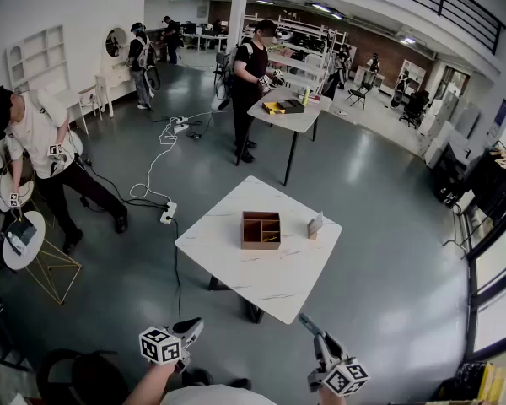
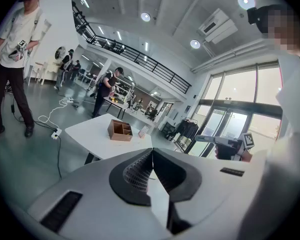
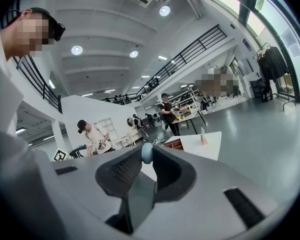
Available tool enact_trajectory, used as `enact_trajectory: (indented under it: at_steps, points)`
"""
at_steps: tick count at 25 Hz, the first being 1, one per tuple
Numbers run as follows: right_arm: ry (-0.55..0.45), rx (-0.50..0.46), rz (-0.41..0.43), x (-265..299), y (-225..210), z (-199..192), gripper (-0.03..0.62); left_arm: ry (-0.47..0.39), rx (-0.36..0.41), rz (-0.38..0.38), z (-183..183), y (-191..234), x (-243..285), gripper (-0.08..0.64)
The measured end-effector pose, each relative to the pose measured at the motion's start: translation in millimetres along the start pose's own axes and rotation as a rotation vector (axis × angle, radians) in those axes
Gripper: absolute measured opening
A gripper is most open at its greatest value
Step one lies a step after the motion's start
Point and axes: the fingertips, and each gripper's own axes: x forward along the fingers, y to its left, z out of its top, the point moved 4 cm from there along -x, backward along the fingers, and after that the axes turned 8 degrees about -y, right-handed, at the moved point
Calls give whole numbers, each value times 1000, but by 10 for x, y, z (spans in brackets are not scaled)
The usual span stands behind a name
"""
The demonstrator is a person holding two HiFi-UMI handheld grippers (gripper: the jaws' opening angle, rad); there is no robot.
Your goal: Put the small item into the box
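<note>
A brown wooden box [image 1: 261, 229] with several compartments stands on the white marble-look table [image 1: 236, 260]. It also shows in the left gripper view as the box [image 2: 120, 129] and in the right gripper view as the box [image 3: 174, 144]. My right gripper [image 3: 147, 154] is shut on a small pale blue round item [image 3: 147, 152] pinched at its tips. In the head view the right gripper [image 1: 304, 318] hangs short of the table's near corner. My left gripper [image 2: 151, 152] is shut with nothing in it; the left gripper [image 1: 194, 325] is held low at the left.
A small card stand [image 1: 314, 225] sits on the table right of the box. Cables and a power strip [image 1: 167, 214] lie on the floor to the left. Several people stand around, one by a round side table [image 1: 21, 241], another at a far table [image 1: 288, 115].
</note>
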Motion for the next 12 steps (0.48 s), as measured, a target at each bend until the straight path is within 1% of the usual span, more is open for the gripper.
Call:
enact_trajectory:
  at_steps: [12]
  points:
    - [-11,-1,3,72,92,-8,81,6,-7,-6,38,96,-20,14]
